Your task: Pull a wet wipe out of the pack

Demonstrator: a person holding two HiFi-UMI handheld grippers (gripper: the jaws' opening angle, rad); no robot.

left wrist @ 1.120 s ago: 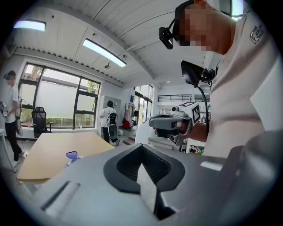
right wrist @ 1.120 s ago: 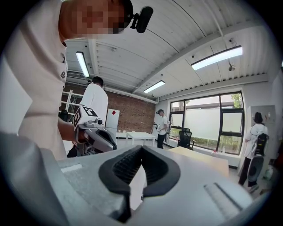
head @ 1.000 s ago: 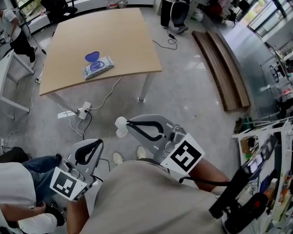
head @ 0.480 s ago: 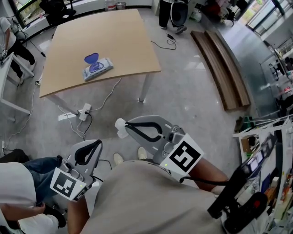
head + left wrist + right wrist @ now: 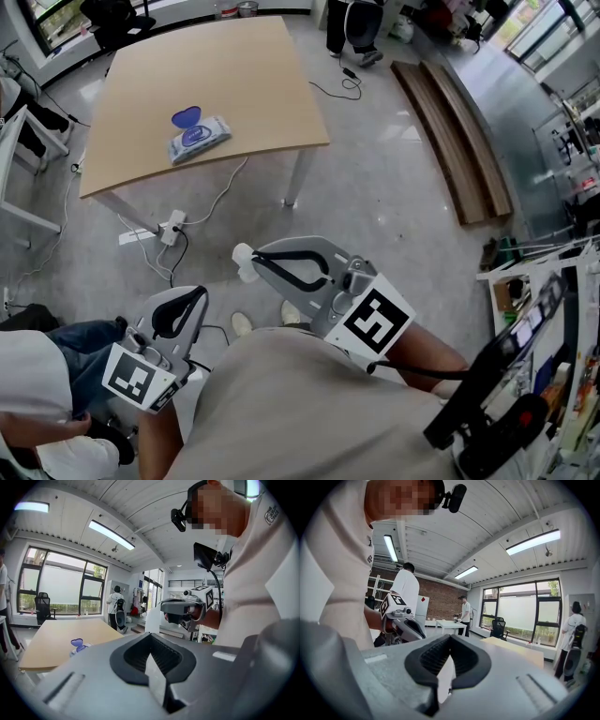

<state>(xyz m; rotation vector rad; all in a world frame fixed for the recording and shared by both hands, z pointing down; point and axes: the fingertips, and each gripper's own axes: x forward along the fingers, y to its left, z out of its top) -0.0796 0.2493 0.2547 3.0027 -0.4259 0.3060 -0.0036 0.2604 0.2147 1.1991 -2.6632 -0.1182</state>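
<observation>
One table [image 5: 234,84], far left. One pack of wet wipes [image 5: 199,137] on it, with one blue lid [image 5: 186,117] raised. One wet wipe [image 5: 243,266] out of it, near centre. Two grippers, the left gripper [image 5: 201,293] and the right gripper [image 5: 259,255], with one marker cube on each. One power strip [image 5: 172,225] on the floor by the table's near edge. Two shoes [image 5: 242,324] close by. Perhaps three long planks [image 5: 455,141] far right, though they are hard to separate. In the right gripper view, three standing people [image 5: 465,613] and one office chair [image 5: 498,627].
</observation>
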